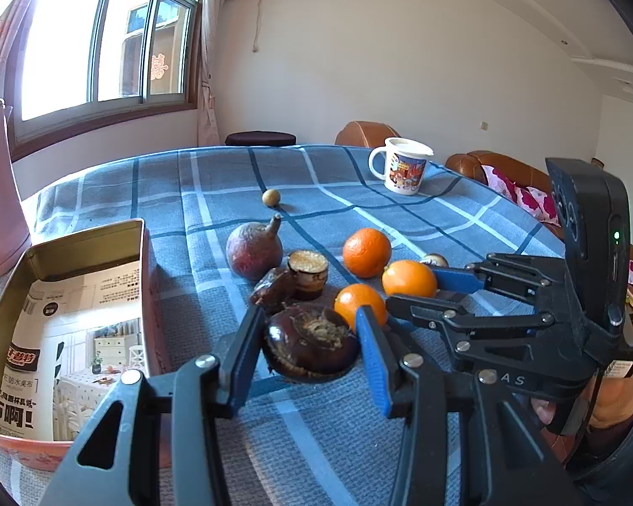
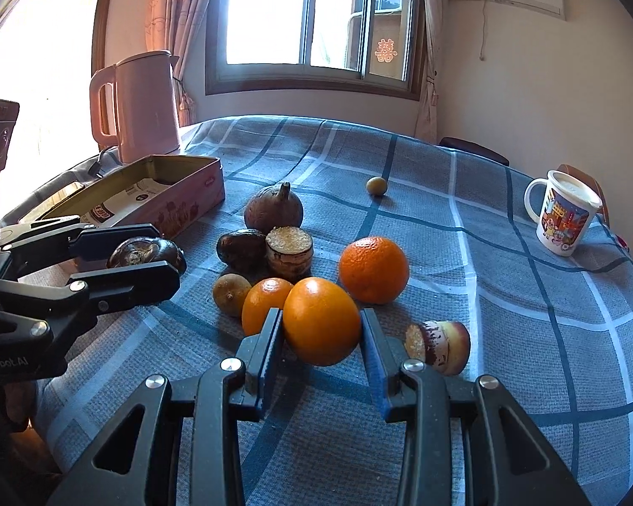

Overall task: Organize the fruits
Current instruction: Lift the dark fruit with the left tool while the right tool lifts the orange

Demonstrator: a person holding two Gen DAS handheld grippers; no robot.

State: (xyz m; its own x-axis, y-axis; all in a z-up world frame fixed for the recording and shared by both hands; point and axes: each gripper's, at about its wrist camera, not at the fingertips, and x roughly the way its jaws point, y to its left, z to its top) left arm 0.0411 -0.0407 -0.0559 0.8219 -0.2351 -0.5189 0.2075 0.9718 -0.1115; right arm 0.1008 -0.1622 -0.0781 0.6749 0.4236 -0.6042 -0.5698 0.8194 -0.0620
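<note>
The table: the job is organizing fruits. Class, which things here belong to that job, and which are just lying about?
Belonging to the job:
- dark round fruit in the left gripper
- orange in the right gripper
- other loose fruits, e.g. larger orange
- open tin box, probably the container

Lying about:
- mug
- pink kettle
- checked tablecloth
</note>
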